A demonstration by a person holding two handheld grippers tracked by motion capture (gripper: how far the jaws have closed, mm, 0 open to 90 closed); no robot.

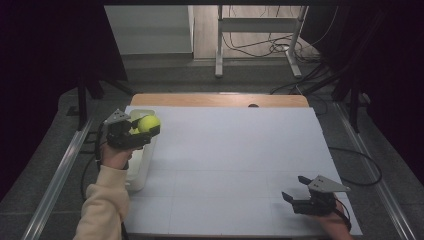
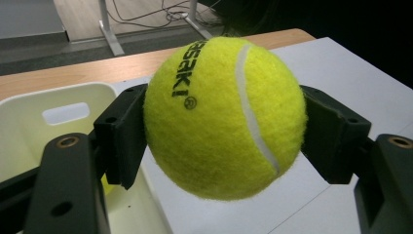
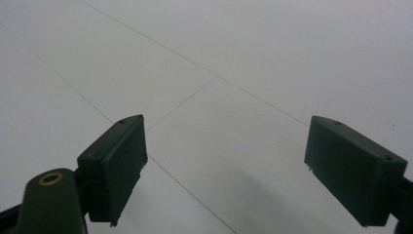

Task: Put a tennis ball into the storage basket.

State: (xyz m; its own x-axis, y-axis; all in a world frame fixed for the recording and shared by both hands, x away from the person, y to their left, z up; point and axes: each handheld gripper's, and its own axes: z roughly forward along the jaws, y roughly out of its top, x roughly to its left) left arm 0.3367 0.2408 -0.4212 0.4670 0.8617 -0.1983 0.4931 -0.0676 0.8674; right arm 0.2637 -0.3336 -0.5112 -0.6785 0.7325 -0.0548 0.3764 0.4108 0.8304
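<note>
Nearest you, your right gripper point(image 1: 296, 190) sits low over the front right part of the white mat point(image 1: 235, 155), jaws spread wide with nothing between them. In the right gripper view there is bare mat under and ahead of those jaws, crossed by thin seam lines. The mat's front edge lies just behind that gripper and its right edge is close by on the outer side, so your open room on that side runs forward and toward the middle.

On your other side, your left gripper point(image 1: 148, 128) is clamped on the tennis ball point(image 1: 148, 123), one pad pressed to each side of it. The left gripper view shows the ball point(image 2: 225, 117) lifted clear of the mat, with black lettering and a white seam facing the camera. It hangs at the right-hand rim of the white bin point(image 1: 142, 165), which stands along the mat's left edge; the bin's wall point(image 2: 29, 131), with a handle slot in its far end, is the nearest thing in the way. Something yellow shows low inside the bin beside the jaw, too hidden to name.

The middle of the mat is bare between your two grippers. Farther off, a strip of wooden tabletop point(image 1: 220, 100) shows past the mat's far edge. Beyond it stand white frame legs point(image 1: 218, 45) with loose cables point(image 1: 260, 47) on the floor.
</note>
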